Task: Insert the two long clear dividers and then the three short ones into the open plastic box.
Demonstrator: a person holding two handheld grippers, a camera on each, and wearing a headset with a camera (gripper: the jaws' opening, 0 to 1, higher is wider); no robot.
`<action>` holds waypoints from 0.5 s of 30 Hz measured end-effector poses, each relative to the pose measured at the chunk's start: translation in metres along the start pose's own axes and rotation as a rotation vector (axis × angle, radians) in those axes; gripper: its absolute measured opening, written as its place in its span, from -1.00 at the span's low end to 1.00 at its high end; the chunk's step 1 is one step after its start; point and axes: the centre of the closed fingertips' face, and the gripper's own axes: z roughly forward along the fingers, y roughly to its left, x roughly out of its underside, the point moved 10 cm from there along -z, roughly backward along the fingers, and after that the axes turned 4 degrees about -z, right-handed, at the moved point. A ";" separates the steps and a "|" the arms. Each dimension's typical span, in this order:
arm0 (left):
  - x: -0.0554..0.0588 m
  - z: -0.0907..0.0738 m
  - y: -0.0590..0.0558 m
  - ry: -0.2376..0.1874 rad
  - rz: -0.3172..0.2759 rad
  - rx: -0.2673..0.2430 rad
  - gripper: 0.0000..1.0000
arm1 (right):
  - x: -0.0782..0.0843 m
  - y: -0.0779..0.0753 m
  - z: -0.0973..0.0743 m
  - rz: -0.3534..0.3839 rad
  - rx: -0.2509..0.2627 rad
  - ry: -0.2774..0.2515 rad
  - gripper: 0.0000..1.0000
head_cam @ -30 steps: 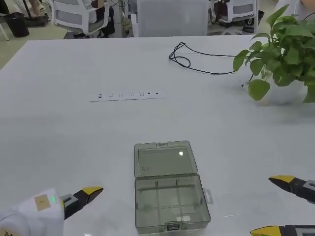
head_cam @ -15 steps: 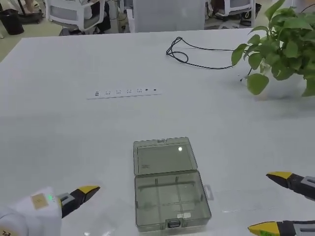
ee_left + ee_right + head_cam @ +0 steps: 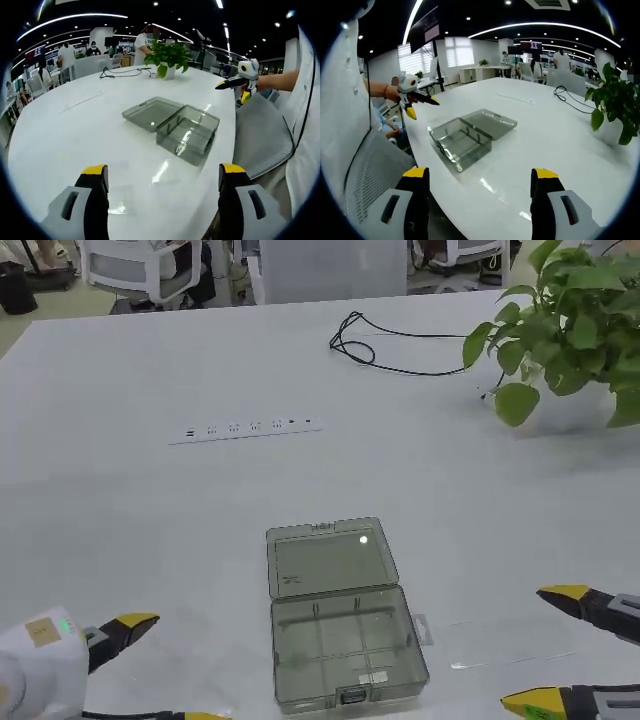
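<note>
The clear grey plastic box lies open on the white table, its lid folded flat away from me. It appears again as the box and the box in the gripper views. A thin clear divider lies flat to its right, and a small clear piece rests against its right wall. My left gripper hovers open near the table's front left; its jaws are wide apart and hold nothing. My right gripper is open at the front right, jaws spread and bare.
A white power strip lies mid-table behind the box. A black cable coils at the back, and a potted plant stands at the back right. Office chairs line the far edge.
My left gripper has drawn back to the left, away from the box. The right gripper and the box stay where they were; the head camera tilted slightly.
</note>
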 end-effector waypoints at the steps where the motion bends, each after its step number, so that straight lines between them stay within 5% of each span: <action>1: 0.000 0.000 0.002 -0.002 -0.008 0.002 0.81 | 0.000 0.000 0.000 0.002 0.000 -0.001 0.67; 15: 0.000 0.001 0.027 0.173 -0.064 -0.106 0.40 | 0.000 0.004 0.000 0.019 0.005 -0.007 0.62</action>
